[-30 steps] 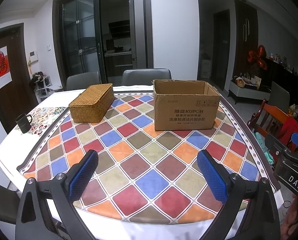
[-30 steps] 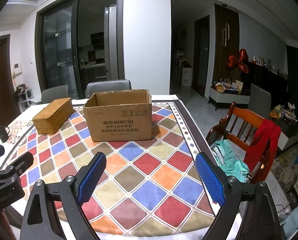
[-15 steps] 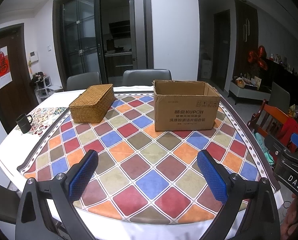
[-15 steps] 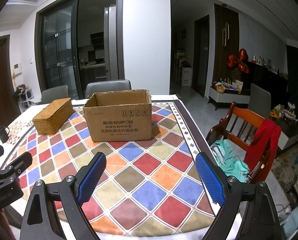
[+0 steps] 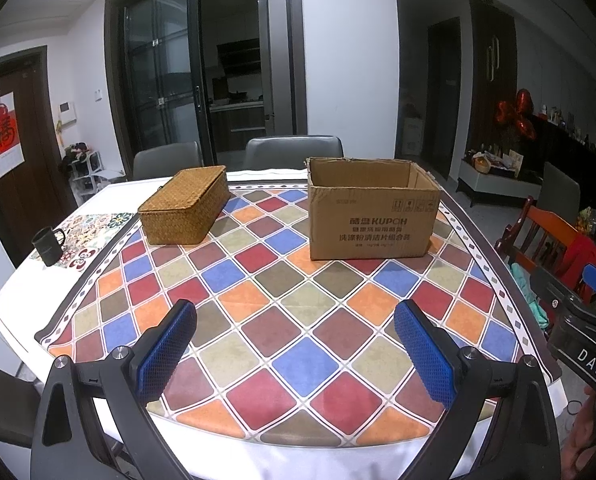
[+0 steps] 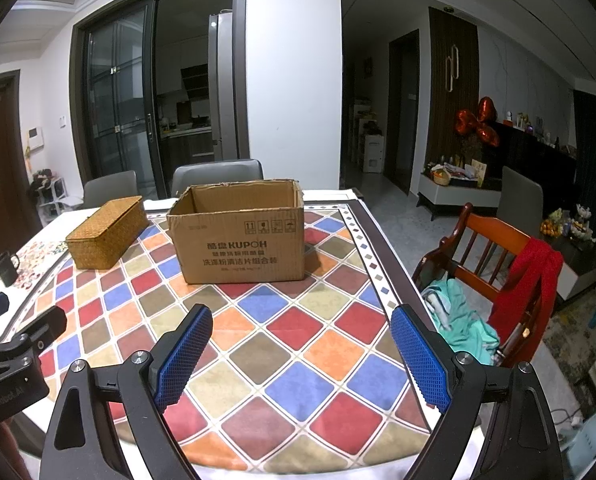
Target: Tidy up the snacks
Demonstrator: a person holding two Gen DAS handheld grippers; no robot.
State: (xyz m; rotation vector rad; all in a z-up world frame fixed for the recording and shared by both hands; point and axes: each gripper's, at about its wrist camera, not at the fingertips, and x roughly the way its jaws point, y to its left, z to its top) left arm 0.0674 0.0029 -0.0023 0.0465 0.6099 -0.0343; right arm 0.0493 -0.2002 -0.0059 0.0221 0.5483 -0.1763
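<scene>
An open cardboard box [image 5: 372, 216] [image 6: 240, 238] stands on the far right part of the table; its inside is hidden from here. To its left lies a woven wicker box [image 5: 184, 210] [image 6: 106, 232] with its lid down. No snacks show in either view. My left gripper [image 5: 296, 322] hovers open over the near edge of the table, nothing between its blue pads. My right gripper [image 6: 302, 326] is open and empty too, a little further right. Each gripper shows at the edge of the other's view.
The table carries a checked multicolour cloth [image 5: 286, 300]. A black mug [image 5: 48, 246] sits on a patterned mat at the far left. Grey chairs [image 5: 294, 152] stand behind the table. A wooden chair [image 6: 494, 264] draped with red and teal clothes is close on the right.
</scene>
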